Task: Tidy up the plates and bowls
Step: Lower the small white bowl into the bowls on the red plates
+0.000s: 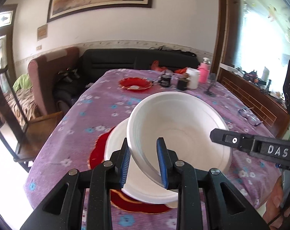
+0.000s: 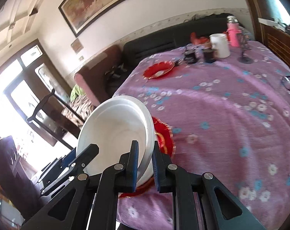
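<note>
I have the left gripper (image 1: 144,161) closed on the near rim of the top bowl (image 1: 179,122), one blue pad inside the wall and one outside, and the right gripper (image 2: 145,163) pinches the same bowl's rim from the opposite side, its jaws narrowed to the thickness of the wall. I hold it from two sides, I judge, because the bowl is wide and light and would swing on a single pinch. It is tilted, its mouth turned toward the left camera, and it sits partly in a second bowl (image 1: 116,143) just beneath, which rests on a red plate (image 1: 98,153) near the table's (image 1: 98,107) near edge. From this I take the step to be nesting the two, or parting them; I cannot tell which. Both bowls are plain matte white with a stepped rim, thin-walled and empty, looking like foam. Another red plate (image 1: 135,83) lies well apart toward the far edge.
</note>
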